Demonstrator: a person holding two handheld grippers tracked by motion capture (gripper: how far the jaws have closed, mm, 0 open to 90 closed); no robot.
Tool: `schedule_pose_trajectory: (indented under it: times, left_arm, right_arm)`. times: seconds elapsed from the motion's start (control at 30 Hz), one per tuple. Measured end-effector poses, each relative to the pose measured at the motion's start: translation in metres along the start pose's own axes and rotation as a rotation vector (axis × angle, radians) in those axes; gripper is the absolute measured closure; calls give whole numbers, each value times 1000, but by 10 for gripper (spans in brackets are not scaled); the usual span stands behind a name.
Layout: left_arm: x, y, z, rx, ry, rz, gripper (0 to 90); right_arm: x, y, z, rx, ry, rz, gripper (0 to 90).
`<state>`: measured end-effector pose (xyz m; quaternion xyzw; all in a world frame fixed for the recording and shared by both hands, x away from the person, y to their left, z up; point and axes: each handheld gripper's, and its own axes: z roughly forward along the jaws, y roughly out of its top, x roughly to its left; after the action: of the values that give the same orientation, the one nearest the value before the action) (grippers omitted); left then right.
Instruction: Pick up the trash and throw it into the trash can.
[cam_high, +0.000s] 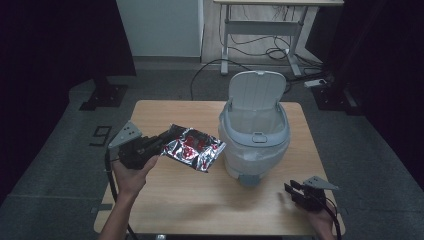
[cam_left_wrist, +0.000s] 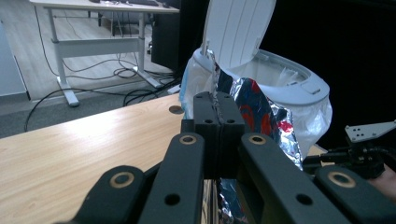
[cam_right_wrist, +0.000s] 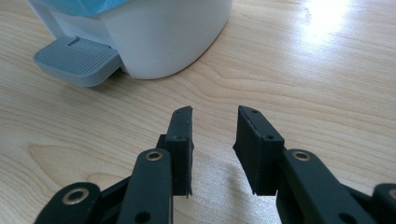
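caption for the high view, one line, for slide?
Left gripper lifts crinkled silver-and-red foil packet beside open white pedal bin; right gripper rests open.

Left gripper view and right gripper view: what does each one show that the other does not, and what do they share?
The left gripper view alone has the left gripper shut on a foil bag, the bin's raised lid, its white liner and a desk behind. The right gripper view alone has the open right gripper with nothing between its jaws, and the grey pedal. Both include the bin and the table.

1 foil packet (cam_high: 194, 148), 1 bin (cam_high: 255, 145), 2 tongs.
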<state>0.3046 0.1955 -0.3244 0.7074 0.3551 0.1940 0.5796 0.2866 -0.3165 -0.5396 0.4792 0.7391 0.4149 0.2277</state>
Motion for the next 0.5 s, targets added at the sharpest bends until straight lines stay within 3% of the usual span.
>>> schedule_pose_trajectory:
  times: [0.5]
  left_arm:
    - [0,21,11,-33,-1,13,895]
  right_arm:
    - [-1,-1,4,10,7,3,661]
